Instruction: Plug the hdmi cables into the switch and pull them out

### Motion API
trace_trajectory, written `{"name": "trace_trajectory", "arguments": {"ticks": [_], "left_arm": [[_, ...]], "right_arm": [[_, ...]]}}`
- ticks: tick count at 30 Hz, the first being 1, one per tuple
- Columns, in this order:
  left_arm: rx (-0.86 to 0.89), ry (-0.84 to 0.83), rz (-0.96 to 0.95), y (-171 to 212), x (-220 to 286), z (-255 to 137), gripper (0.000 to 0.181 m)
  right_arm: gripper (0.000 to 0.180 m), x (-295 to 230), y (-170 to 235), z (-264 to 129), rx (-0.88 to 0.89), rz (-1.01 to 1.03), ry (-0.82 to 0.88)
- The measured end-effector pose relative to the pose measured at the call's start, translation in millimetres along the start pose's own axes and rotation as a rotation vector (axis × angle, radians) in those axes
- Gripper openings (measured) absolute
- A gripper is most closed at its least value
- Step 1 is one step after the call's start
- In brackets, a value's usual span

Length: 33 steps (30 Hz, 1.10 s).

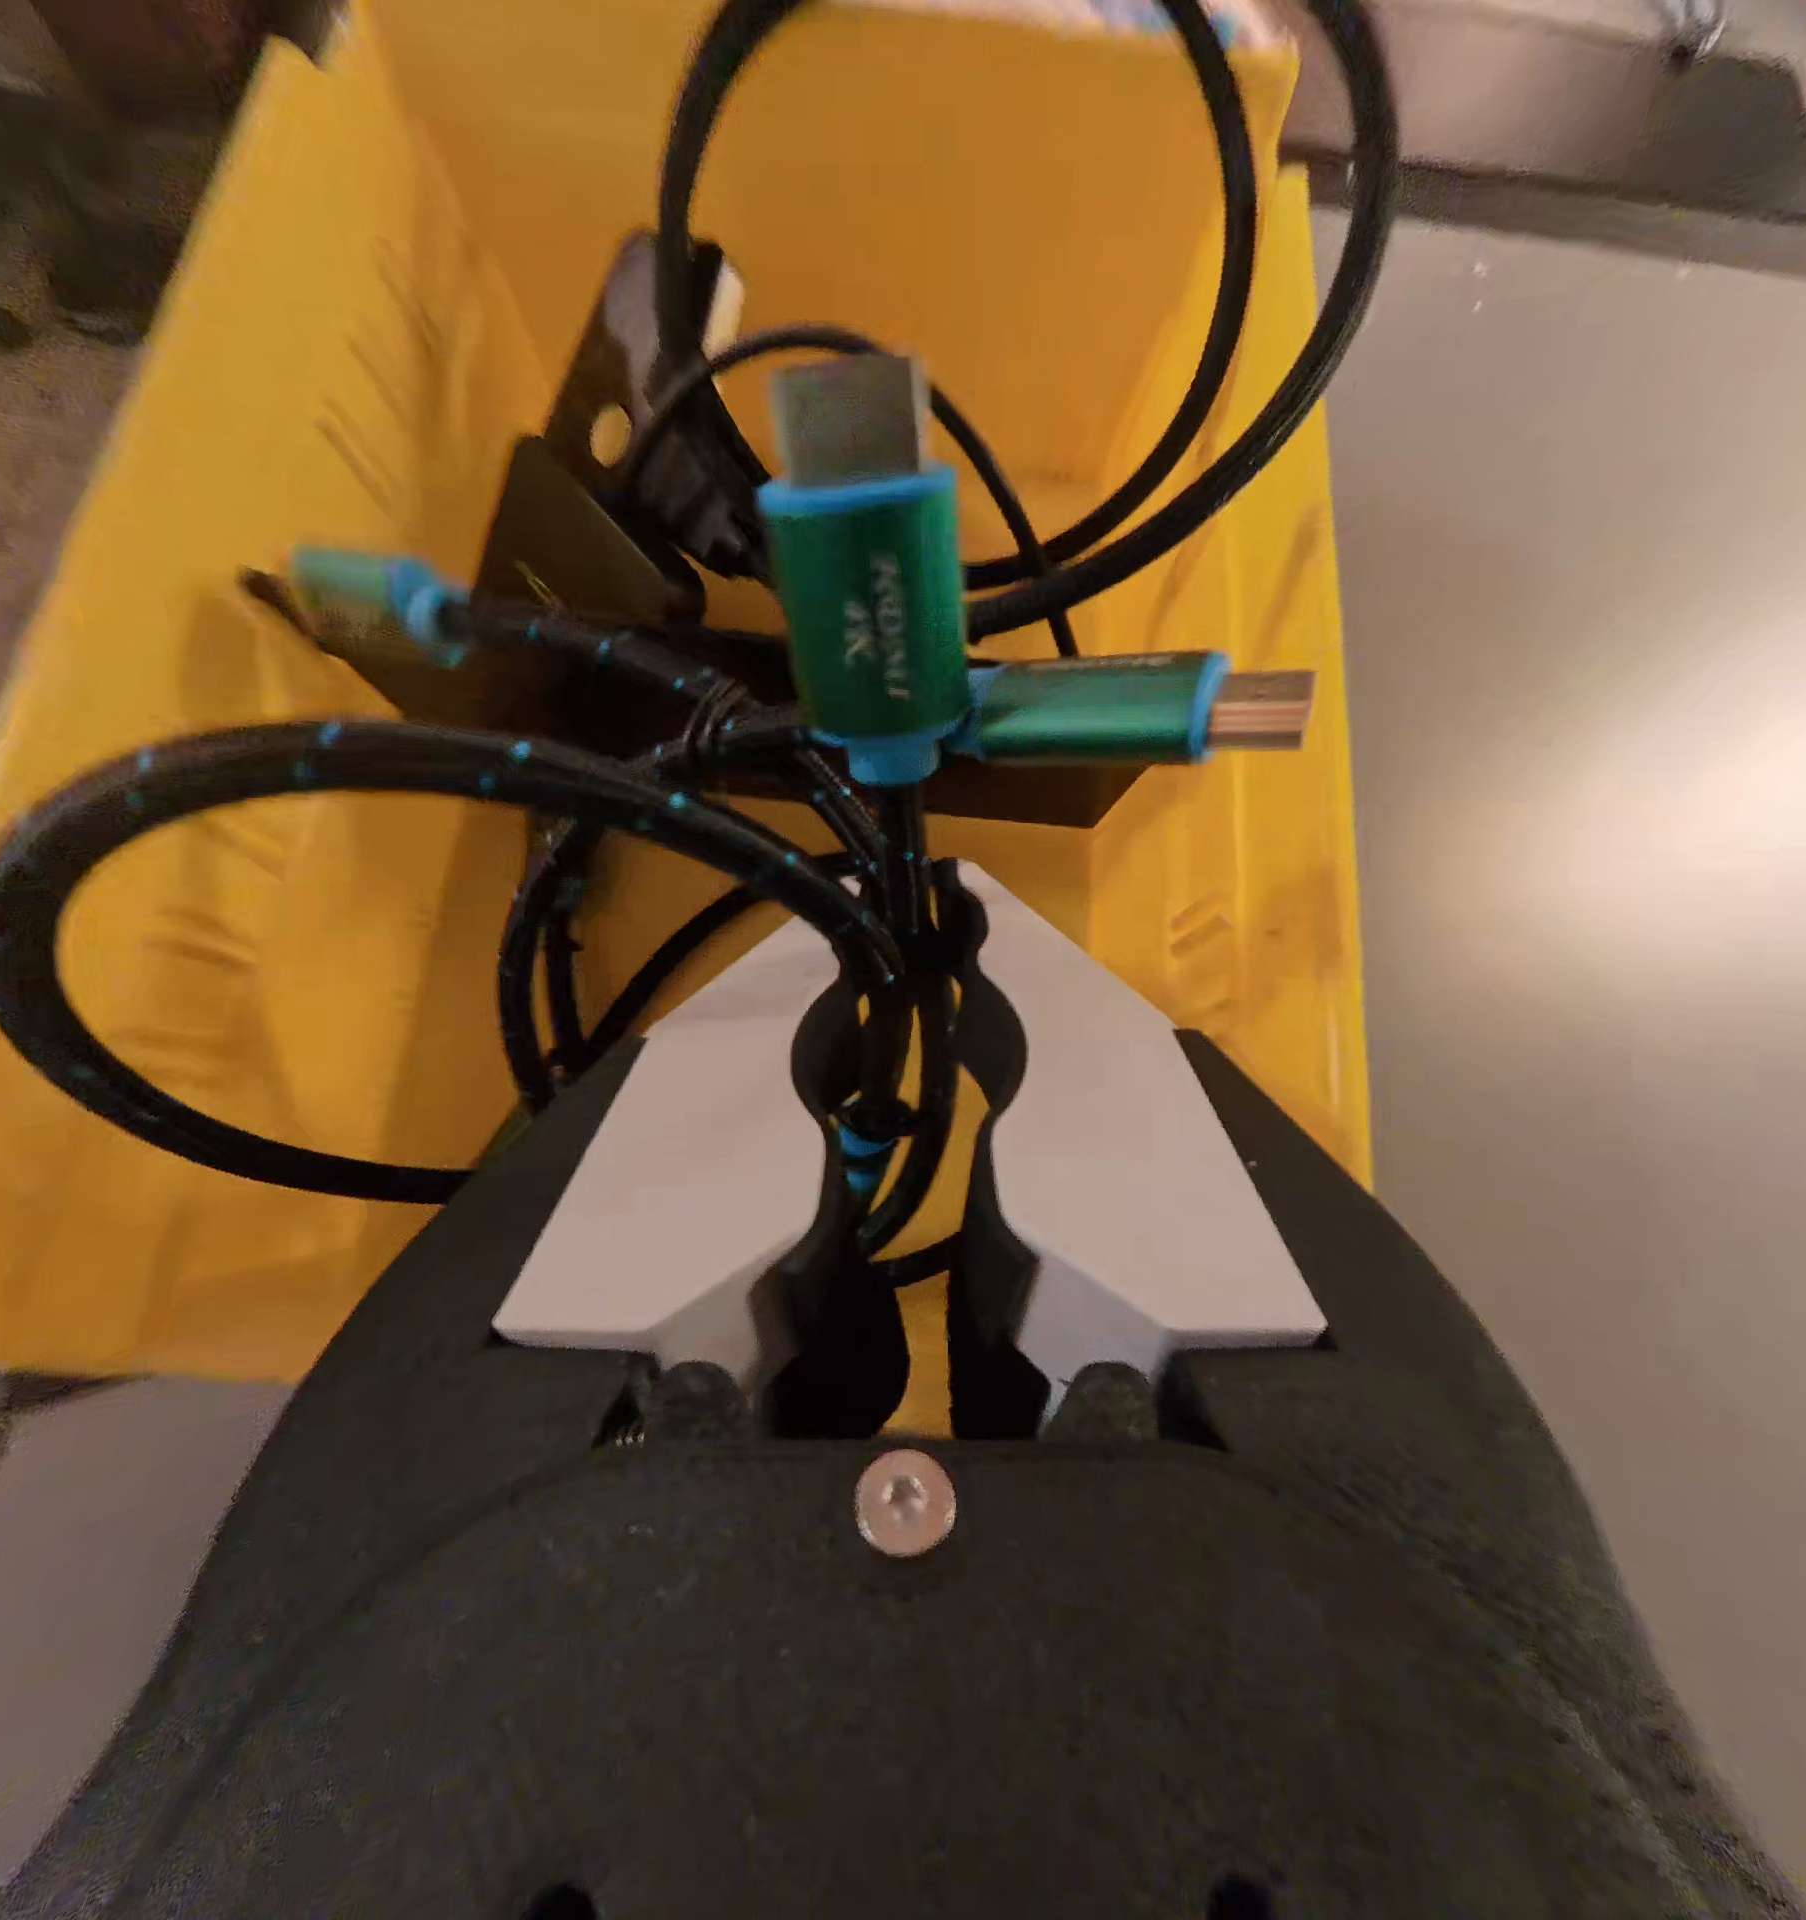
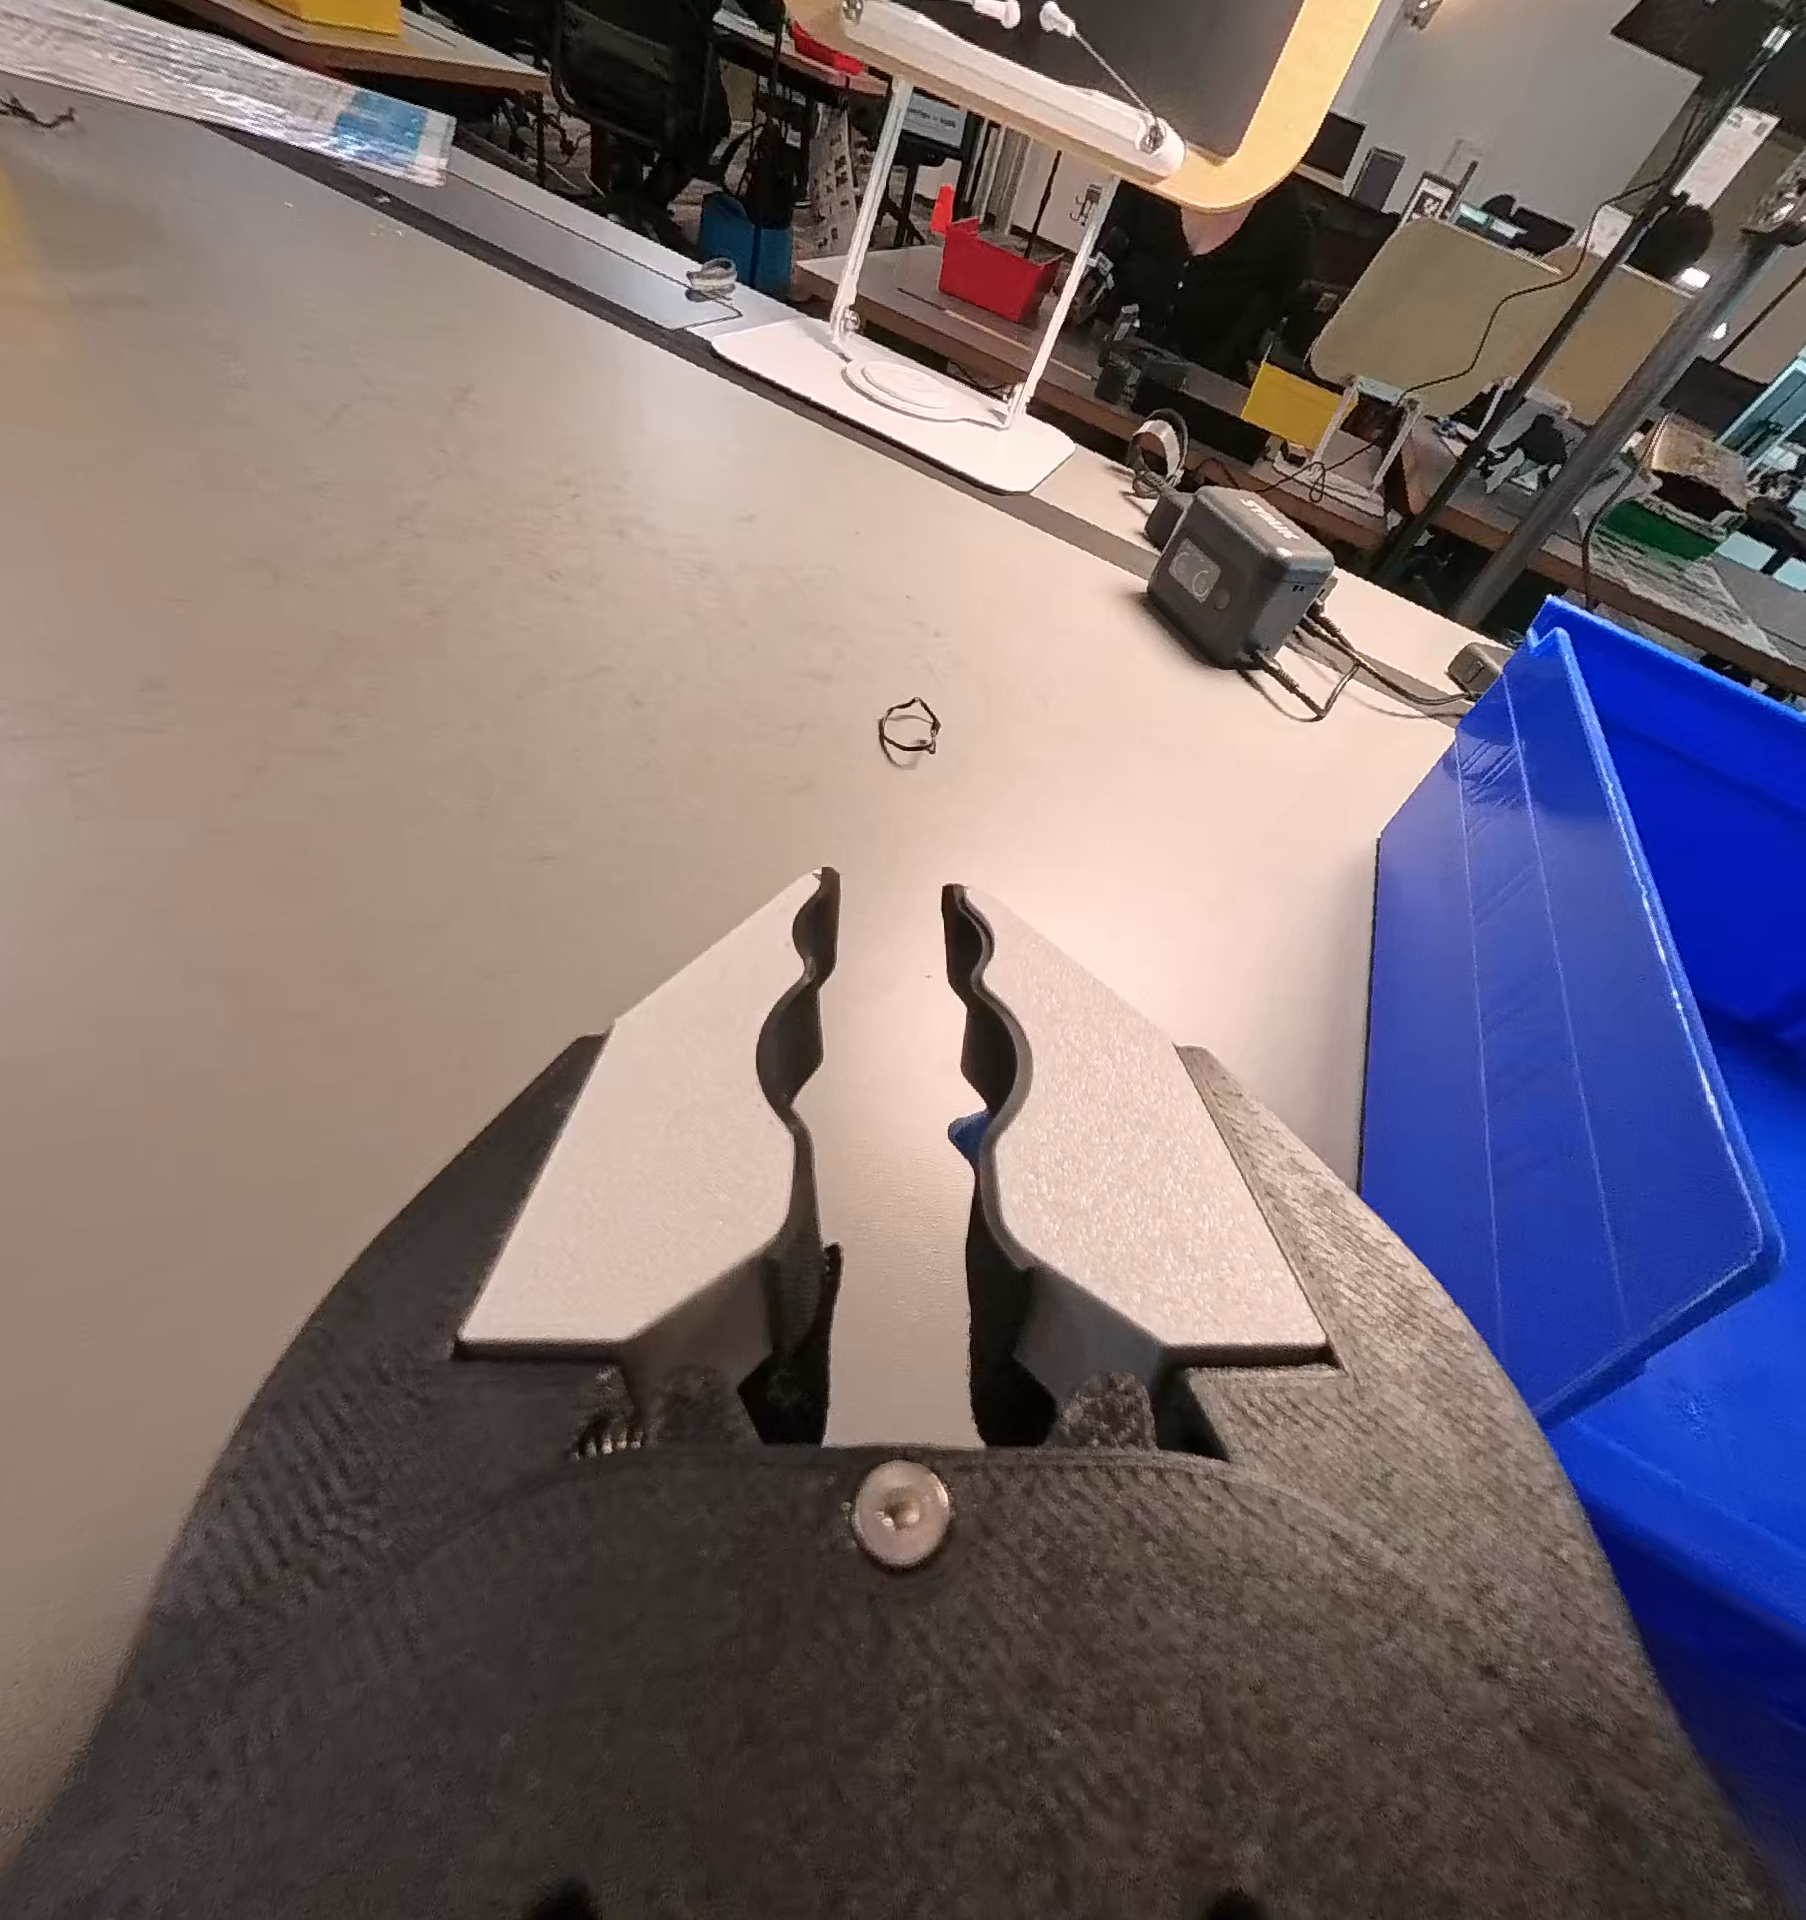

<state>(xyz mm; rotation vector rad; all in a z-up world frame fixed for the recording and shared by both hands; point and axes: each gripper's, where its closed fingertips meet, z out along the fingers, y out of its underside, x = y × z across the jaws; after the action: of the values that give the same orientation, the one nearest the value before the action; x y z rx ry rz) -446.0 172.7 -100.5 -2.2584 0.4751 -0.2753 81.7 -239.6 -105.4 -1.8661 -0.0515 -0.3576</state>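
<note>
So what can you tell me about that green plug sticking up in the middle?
The green plug is an HDMI cable end with a shiny green metal-looking shell, light blue collars at both ends and pale writing on its side. Its bare silver tip points up and away, slightly blurred. It hangs over the yellow bin, on a black braided cable with blue flecks that runs down between the fingers of the left gripper, which is shut on the cable bundle. A second green plug lies sideways just behind it.

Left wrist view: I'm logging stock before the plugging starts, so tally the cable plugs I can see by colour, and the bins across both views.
Green plugs with blue collars: 3
Black plugs: 1, partly hidden by cable
Yellow bins: 1
Blue bins: 1
Total: 6
</note>
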Motion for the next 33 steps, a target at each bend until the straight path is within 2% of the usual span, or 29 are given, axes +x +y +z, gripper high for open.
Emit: {"name": "trace_trajectory", "arguments": {"ticks": [6,10,13,15,20,24,27,33], "left_arm": [[0.189,-0.038,0.091,-45.1,15.4,-62.5,0.006],[0.252,0.094,0.287,-61.5,79.3,-98.8,0.006],[0.197,0.321,0.482,-40.9,158.7,-112.0,0.006],[0.126,0.459,0.593,-14.0,211.0,-111.1,0.006],[-0.126,0.666,0.827,75.5,308.5,-78.2,0.007],[-0.267,0.703,0.93,124.5,342.9,-54.6,0.007],[-0.295,0.709,0.974,141.8,355.9,-48.8,0.008],[-0.27,0.679,0.98,143.9,351.8,-55.5,0.044]], "right_arm": [[0.02,0.2,-1.8,-1.4,0.014,0.004,-0.001],[0.02,-0.5,-2.4,-1.8,0.018,-0.006,0.001],[0.02,-1.7,-1.2,-0.6,0.009,-0.019,0.004],[0.019,-2.5,-0.6,-0.1,0.004,-0.029,0.006],[0.018,-6.0,-1.0,-0.7,0.009,-0.037,-0.014],[0.017,-6.7,1.0,0.7,-0.006,0.017,-0.066],[0.017,-4.8,2.2,1.7,-0.016,0.07,-0.097],[0.021,-2.8,0.6,0.1,-0.002,0.141,-0.143]]}}
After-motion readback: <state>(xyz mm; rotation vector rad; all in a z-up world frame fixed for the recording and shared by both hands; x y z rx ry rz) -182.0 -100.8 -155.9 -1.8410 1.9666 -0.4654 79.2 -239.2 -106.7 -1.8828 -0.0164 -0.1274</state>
